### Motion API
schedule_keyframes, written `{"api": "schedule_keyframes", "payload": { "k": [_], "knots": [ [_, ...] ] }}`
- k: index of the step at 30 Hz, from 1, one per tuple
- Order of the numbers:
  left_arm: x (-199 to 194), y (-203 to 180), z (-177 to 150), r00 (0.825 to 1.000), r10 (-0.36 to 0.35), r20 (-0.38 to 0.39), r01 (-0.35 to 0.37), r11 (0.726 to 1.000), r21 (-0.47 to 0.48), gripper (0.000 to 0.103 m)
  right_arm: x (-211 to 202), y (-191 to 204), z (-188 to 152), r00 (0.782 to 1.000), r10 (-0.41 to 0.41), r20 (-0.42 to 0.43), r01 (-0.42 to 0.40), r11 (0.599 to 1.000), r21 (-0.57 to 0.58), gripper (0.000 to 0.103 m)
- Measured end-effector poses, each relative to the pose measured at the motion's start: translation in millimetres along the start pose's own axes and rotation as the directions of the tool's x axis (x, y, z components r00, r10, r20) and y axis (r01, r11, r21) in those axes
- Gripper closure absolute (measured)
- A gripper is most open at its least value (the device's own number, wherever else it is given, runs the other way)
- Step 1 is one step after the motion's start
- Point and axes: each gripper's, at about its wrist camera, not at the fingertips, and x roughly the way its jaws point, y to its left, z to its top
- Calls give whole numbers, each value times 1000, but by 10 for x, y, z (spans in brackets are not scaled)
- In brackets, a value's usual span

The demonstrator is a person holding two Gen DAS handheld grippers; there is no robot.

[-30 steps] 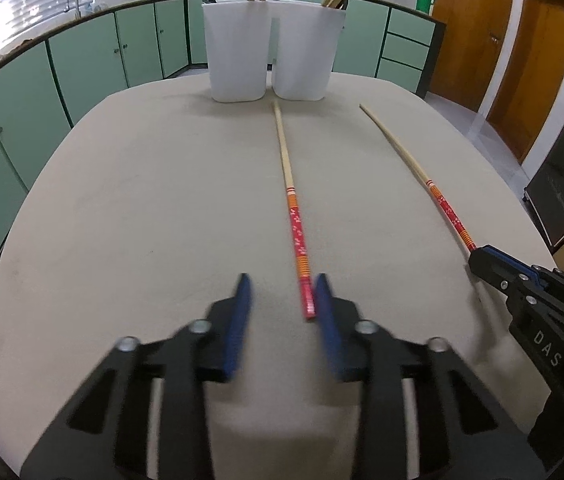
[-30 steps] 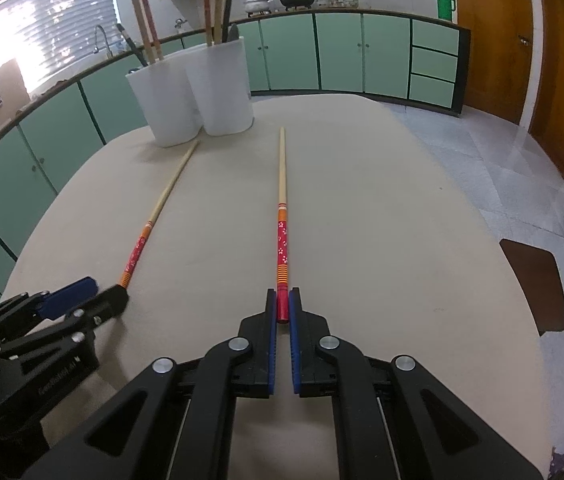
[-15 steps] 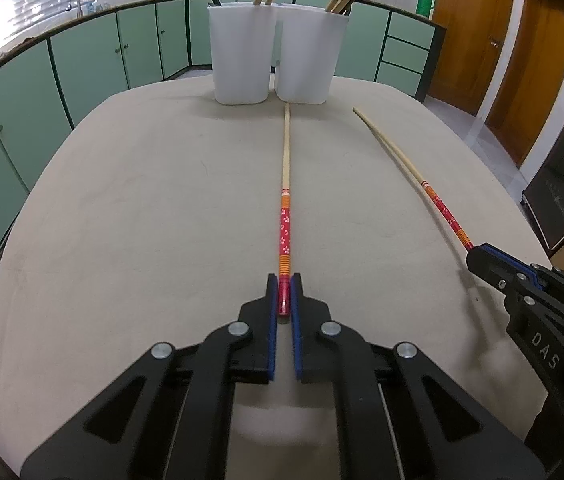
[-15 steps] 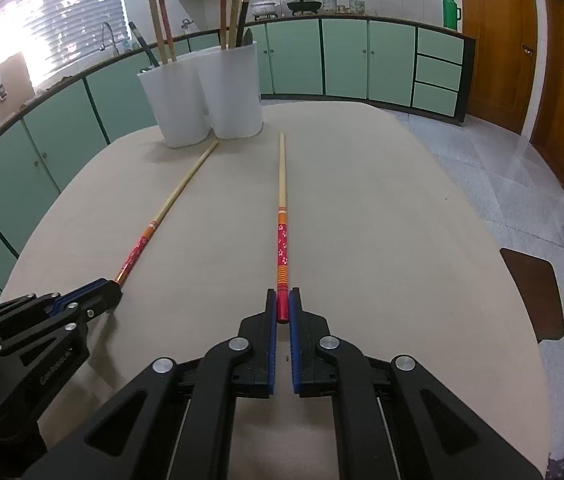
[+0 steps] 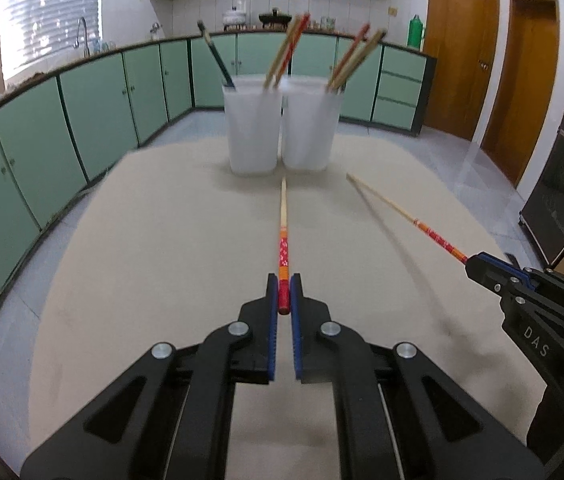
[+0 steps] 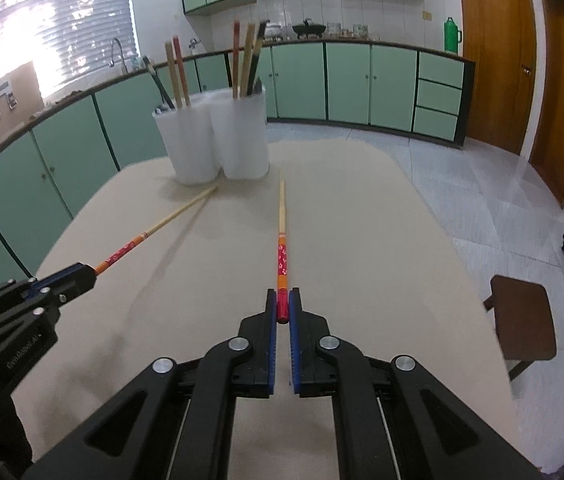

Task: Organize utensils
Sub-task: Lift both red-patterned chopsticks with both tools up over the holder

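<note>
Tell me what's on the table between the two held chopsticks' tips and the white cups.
Nothing: bare table separates both chopstick tips from the white cups, in both wrist views.

Red floral chopsticks (image 5: 283, 251), white cups (image 5: 253, 128), green cabinets (image 5: 94, 112)

left tongs (image 5: 283, 294): were open around the left chopstick (image 5: 282, 236) a second ago — now clamped on its red end
left chopstick: lifted off the bench (image 5: 142, 264), tip raised ahead of the tongs
right chopstick (image 6: 281, 240): also lifted — right tongs (image 6: 282, 306) raised with it
</note>
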Motion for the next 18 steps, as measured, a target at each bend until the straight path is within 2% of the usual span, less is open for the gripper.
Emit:
{"api": "schedule_keyframes", "payload": {
  "k": [10, 18],
  "knots": [
    [-390, 80, 402, 990, -19, 140, 18, 1000, 5, 98, -315, 26, 390, 994, 32, 102, -31, 999, -12, 97],
    [-520, 143, 763, 977, -61, 204, 59, 998, 12, 98, -512, 47, 805, 984, 70, 162, -66, 997, -34, 97]
  ]
}}
